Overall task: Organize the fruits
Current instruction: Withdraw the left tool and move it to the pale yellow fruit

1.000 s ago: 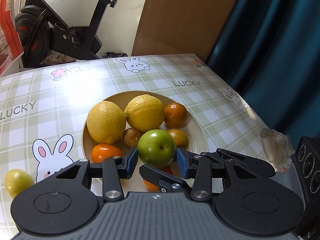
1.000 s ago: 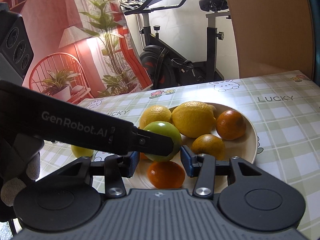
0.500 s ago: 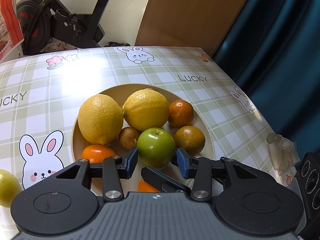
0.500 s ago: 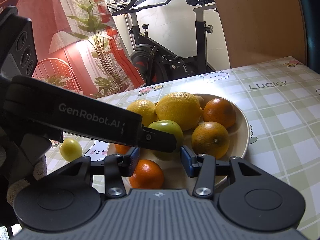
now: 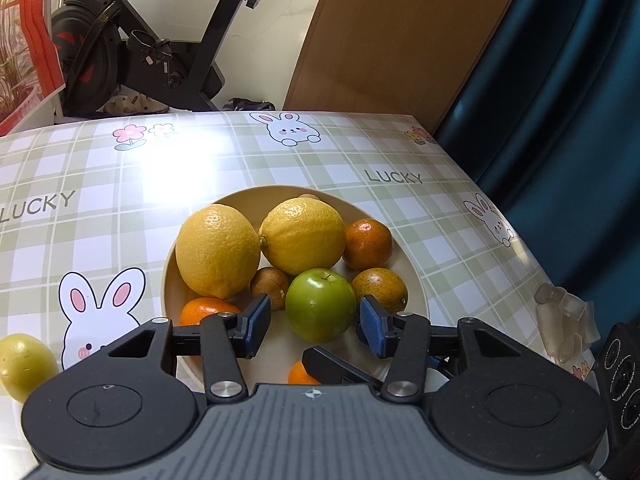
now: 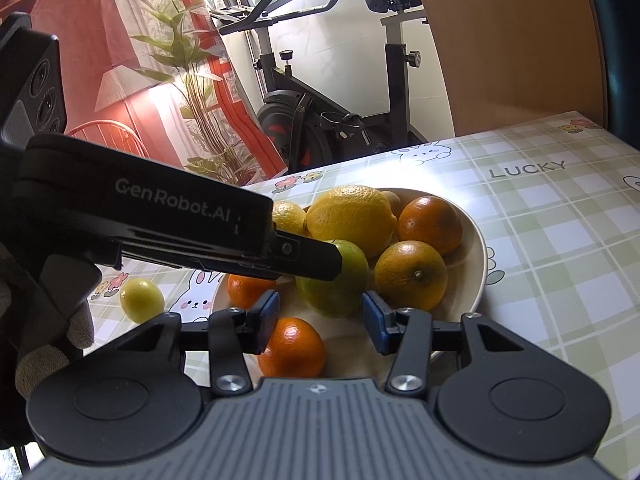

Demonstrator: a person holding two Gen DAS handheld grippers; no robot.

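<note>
Both grippers (image 5: 314, 322) (image 6: 318, 318) open around green apple (image 5: 320, 304).

"LUCKY" on tablecloth (image 5: 392, 152); "GenRobot.AI" on left gripper (image 6: 316, 264)

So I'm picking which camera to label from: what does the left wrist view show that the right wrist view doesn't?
Left wrist only: the small brown fruit between lemon and apple, the blue curtain.
Right wrist only: the left tongs' body from the side, a gloved hand, the leafy plant.
Both: the plate, green apple, lemons, oranges, the small yellow fruit on the table.
</note>
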